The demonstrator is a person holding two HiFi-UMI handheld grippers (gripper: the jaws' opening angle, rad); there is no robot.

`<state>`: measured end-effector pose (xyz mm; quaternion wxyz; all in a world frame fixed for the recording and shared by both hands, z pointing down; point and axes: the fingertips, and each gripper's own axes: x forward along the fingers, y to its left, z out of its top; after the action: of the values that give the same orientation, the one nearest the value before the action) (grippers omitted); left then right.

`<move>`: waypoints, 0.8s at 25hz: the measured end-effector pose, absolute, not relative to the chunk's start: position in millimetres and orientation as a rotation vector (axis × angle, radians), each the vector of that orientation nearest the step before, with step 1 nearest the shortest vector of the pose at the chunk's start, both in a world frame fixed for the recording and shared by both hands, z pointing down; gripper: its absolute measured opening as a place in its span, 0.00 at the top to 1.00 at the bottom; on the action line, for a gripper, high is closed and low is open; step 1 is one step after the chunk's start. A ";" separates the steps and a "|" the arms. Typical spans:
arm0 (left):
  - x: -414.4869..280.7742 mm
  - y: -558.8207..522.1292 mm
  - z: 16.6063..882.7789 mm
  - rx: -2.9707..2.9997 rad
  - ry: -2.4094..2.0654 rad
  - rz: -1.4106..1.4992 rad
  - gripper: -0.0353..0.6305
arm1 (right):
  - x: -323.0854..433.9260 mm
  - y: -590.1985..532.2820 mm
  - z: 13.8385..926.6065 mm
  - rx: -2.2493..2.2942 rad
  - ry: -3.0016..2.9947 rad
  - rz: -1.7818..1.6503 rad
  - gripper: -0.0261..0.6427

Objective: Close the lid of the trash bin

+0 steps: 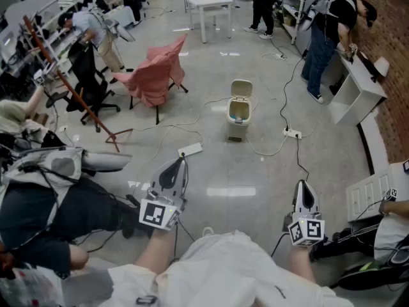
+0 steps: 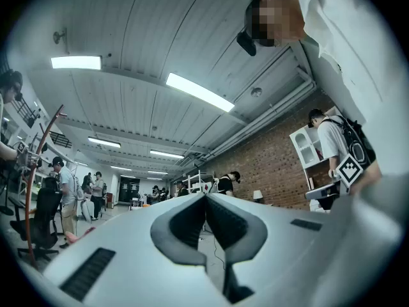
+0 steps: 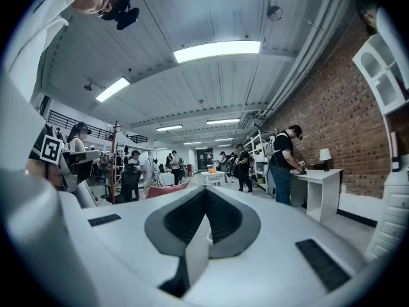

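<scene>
1. We look steeply down from head height onto a glossy grey floor [image 1: 217,178] in a busy workshop.
2. The trash bin [image 1: 238,121], small and pale, stands on the floor near the middle of the room, ahead of us and well apart from both grippers.
3. Its lid [image 1: 241,89] is tipped up and back, so the bin is open.
4. The left gripper [image 1: 181,164] is held low at the lower left and points ahead, towards the bin. In the left gripper view its two dark pads are pressed together along one line, with nothing between them, and it tilts slightly up towards the ceiling.
5. The right gripper [image 1: 305,185] is held low at the lower right and also points ahead. In the right gripper view its pads meet the same way and hold nothing.
6. A power strip [image 1: 292,133] lies on the floor to the right of the bin, and a white cable [image 1: 268,151] curves from it towards the bin's base.
7. A chair draped in pink cloth [image 1: 158,74] stands to the left of the bin and a little beyond it.
8. Farther back is a white table [image 1: 209,5]. On the right, a person [image 1: 329,34] stands at a white cabinet [image 1: 354,89] by a brick wall [image 1: 390,37].
</scene>
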<state>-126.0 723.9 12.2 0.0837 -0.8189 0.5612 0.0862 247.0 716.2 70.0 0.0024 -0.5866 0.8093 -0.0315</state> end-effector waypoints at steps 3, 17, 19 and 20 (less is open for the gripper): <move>-132.7 721.0 12.1 -2.442 1.670 0.249 0.91 | 240.7 713.6 69.2 -1.843 2.533 -0.100 0.94; -136.3 722.7 18.3 -2.482 1.663 0.241 0.90 | 240.9 721.8 73.5 -1.858 2.514 -0.104 0.93; -138.7 721.7 21.9 -2.489 1.653 0.232 0.89 | 239.0 722.4 75.4 -1.859 2.523 -0.111 0.93; -140.2 719.5 24.6 -2.501 1.648 0.227 0.79 | 236.5 721.5 76.1 -1.847 2.532 -0.115 0.87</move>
<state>-140.2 719.5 24.6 0.0689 -0.8307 0.5472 0.0755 236.5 721.5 76.1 0.0027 -0.5890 0.8073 -0.0368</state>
